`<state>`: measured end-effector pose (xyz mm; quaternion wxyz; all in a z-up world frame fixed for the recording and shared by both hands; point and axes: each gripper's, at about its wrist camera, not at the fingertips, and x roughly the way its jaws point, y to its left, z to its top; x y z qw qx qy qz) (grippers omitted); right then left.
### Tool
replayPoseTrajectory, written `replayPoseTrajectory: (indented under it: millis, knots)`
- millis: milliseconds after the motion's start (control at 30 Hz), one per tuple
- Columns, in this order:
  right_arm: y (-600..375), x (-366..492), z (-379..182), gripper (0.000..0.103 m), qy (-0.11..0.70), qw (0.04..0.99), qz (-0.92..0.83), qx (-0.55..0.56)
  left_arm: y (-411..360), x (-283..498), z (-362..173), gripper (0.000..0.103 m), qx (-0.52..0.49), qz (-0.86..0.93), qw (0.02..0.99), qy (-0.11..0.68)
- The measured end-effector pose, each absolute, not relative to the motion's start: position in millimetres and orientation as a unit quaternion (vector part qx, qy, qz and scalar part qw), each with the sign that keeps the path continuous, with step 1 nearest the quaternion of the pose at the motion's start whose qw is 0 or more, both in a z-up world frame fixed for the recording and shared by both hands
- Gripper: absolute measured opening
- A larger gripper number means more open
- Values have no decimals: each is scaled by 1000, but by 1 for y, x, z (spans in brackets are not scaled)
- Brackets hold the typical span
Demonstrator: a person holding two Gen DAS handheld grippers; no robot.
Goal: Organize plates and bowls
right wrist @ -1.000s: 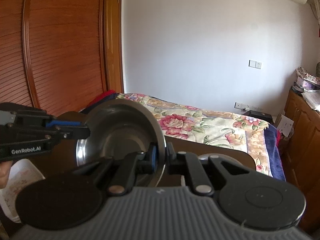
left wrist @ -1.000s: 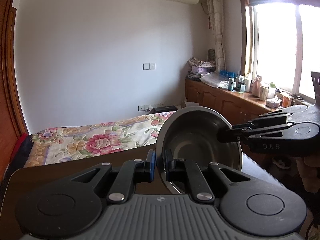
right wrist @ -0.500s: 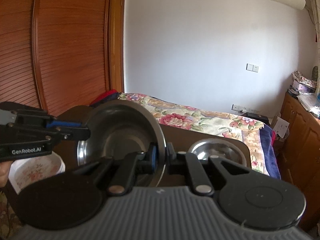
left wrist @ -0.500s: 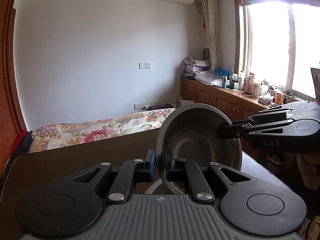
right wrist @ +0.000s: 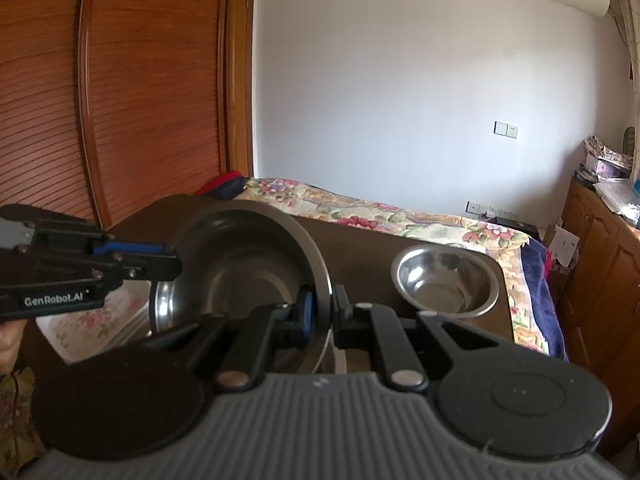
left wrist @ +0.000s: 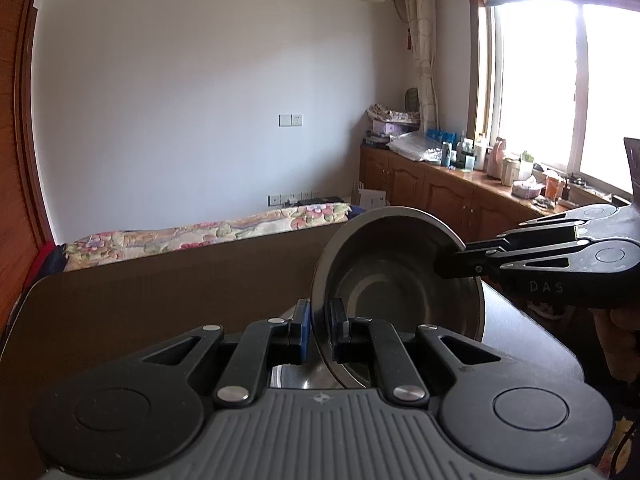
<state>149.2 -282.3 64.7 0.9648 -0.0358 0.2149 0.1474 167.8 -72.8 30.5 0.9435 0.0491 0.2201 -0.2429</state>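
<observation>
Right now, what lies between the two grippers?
The large steel bowl: the left gripper and the right gripper clamp opposite sides of its rim. Both wrist views show it.

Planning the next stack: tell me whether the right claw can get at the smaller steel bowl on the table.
Probably not yet: the right claw is shut on the large steel bowl's rim. The small steel bowl sits unobstructed on the dark table.
</observation>
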Motion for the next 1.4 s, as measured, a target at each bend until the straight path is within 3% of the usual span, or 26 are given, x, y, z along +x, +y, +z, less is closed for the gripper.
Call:
replayPoseTrajectory:
  millis: [1400]
  knots:
    - [-259, 148, 27, 11, 248, 955, 153, -50, -83, 181, -14, 40, 57, -215, 938, 266]
